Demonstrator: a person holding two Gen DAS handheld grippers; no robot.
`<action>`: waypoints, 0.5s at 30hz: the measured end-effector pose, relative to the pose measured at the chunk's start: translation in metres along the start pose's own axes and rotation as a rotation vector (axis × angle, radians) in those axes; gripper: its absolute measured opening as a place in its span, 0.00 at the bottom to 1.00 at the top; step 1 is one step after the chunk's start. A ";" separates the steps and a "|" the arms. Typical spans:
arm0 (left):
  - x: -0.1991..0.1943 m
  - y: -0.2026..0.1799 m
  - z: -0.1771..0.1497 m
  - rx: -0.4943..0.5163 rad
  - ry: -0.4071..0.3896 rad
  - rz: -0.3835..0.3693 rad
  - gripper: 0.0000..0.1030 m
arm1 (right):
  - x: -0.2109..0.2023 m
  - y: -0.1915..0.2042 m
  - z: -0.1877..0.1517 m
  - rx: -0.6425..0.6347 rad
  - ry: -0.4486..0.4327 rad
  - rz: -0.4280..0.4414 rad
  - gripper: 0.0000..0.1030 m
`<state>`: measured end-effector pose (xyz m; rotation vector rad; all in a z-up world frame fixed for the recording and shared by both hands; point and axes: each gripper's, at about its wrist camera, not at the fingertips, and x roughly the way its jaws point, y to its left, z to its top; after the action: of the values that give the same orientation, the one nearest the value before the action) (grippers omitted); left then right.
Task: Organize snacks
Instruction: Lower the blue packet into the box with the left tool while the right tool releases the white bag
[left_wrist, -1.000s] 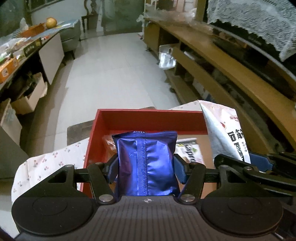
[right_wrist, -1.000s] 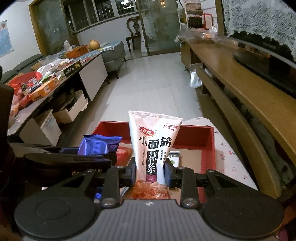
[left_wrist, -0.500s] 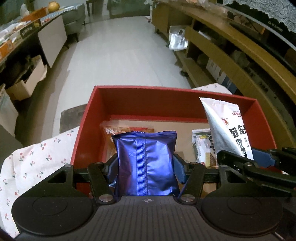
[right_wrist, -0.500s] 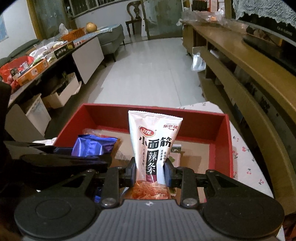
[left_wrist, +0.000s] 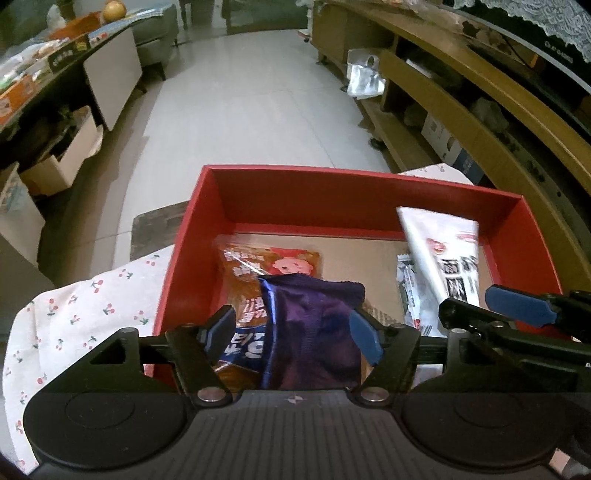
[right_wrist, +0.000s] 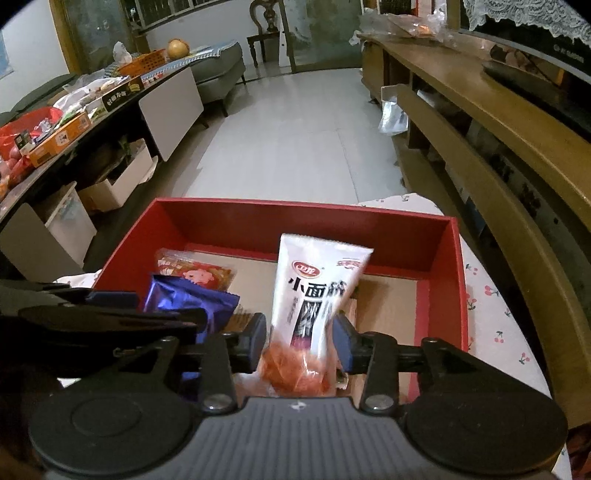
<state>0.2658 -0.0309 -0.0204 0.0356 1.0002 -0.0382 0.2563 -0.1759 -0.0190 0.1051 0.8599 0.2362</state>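
Red box (left_wrist: 354, 192), crinkled blue packet (left_wrist: 314, 332)

The blue pouch (left_wrist: 314, 332) looks like crinkled glossy foil. The white packet (right_wrist: 314, 295) is shiny plastic film, clear at its lower end. The red box (left_wrist: 351, 188) has matt card walls and a plain brown cardboard floor. Lower left, the cloth (left_wrist: 81, 314) is soft printed fabric. Floor tiles (left_wrist: 240, 92) are smooth, faintly glossy.
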 end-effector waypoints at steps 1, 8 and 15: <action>-0.001 0.002 0.001 -0.006 -0.002 -0.004 0.76 | -0.002 0.000 0.001 0.002 -0.006 -0.001 0.56; -0.018 -0.001 0.000 -0.006 -0.025 -0.021 0.80 | -0.020 -0.002 0.003 0.014 -0.045 -0.024 0.58; -0.041 -0.003 -0.007 -0.013 -0.053 -0.052 0.82 | -0.051 0.001 -0.006 0.028 -0.072 -0.029 0.60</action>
<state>0.2373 -0.0330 0.0103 -0.0034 0.9487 -0.0795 0.2191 -0.1874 0.0151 0.1268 0.7925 0.1920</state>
